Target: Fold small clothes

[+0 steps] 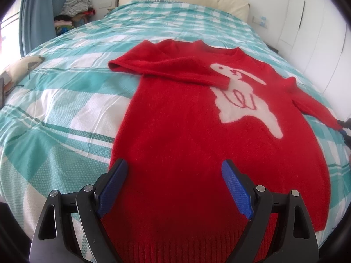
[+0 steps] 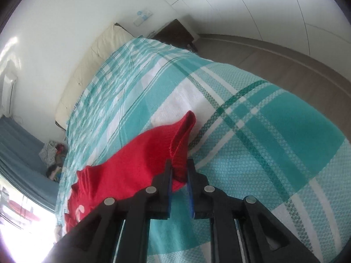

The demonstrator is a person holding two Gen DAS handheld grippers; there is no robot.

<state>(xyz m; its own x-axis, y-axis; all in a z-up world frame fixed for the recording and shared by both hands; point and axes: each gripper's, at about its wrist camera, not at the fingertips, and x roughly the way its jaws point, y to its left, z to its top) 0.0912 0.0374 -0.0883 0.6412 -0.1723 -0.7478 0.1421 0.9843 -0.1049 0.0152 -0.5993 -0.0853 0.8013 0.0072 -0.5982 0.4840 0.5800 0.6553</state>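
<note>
Red sweater (image 1: 186,120) flat on bed (image 1: 65,100); left gripper (image 1: 174,171) jaws wide, right gripper (image 2: 179,164) pinching cuff (image 2: 183,144).

- The red sweater's (image 1: 186,131) hem runs off the bottom edge of the left wrist view, behind the left hand-held gripper (image 1: 174,171).
- Its right sleeve cuff (image 1: 335,123) is cut off at that view's right edge.
- The white animal motif (image 1: 243,96) is partly covered by the folded left sleeve (image 1: 171,70).
- The heap in the corner (image 1: 74,11) is too small to identify.
</note>
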